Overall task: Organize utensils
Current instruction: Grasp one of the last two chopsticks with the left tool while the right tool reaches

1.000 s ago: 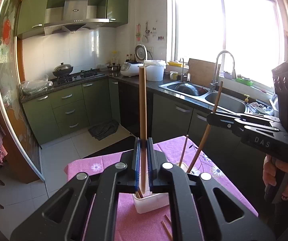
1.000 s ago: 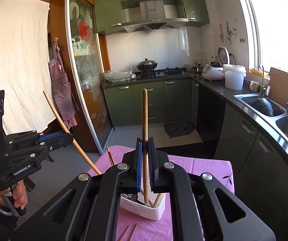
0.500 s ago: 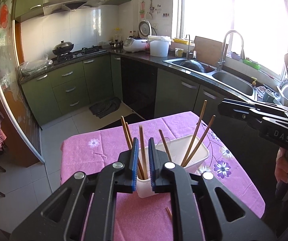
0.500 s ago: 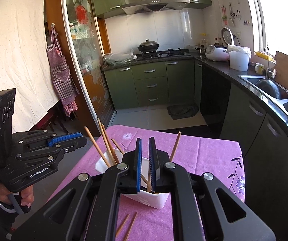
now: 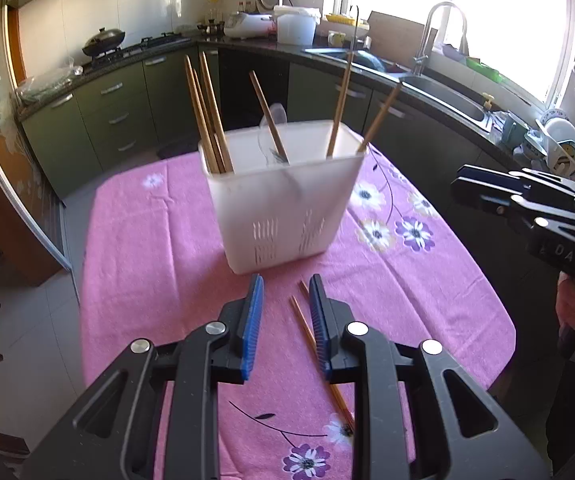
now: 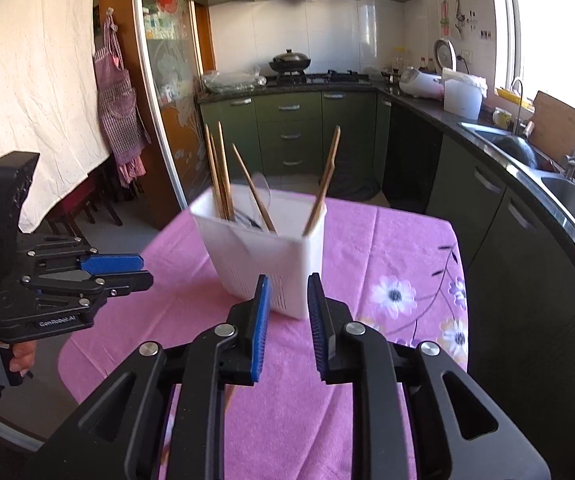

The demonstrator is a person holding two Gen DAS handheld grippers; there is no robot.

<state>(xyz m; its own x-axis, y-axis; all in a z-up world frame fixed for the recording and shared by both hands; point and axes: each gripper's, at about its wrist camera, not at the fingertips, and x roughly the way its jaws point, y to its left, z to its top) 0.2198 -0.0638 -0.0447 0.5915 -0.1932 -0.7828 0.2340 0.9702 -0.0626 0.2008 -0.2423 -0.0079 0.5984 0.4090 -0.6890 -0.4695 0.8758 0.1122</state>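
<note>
A white plastic utensil holder (image 5: 283,200) stands on the pink floral tablecloth (image 5: 159,248) with several wooden chopsticks (image 5: 207,112) upright in it; it also shows in the right wrist view (image 6: 263,256). Two loose chopsticks (image 5: 307,328) lie on the cloth just in front of the holder. My left gripper (image 5: 283,304) is open and empty, low over the loose chopsticks. My right gripper (image 6: 287,304) is open and empty, just short of the holder. Each gripper shows in the other's view, left (image 6: 115,268) and right (image 5: 487,188).
The table (image 6: 415,248) stands in a kitchen with green cabinets (image 6: 287,132). A counter with a sink (image 5: 439,96) runs along the right. Tiled floor (image 5: 27,340) lies left of the table.
Both grippers let go of their chopsticks into the holder, opened, and drew back and down toward the table. The left one now hangs over the two loose chopsticks.
</note>
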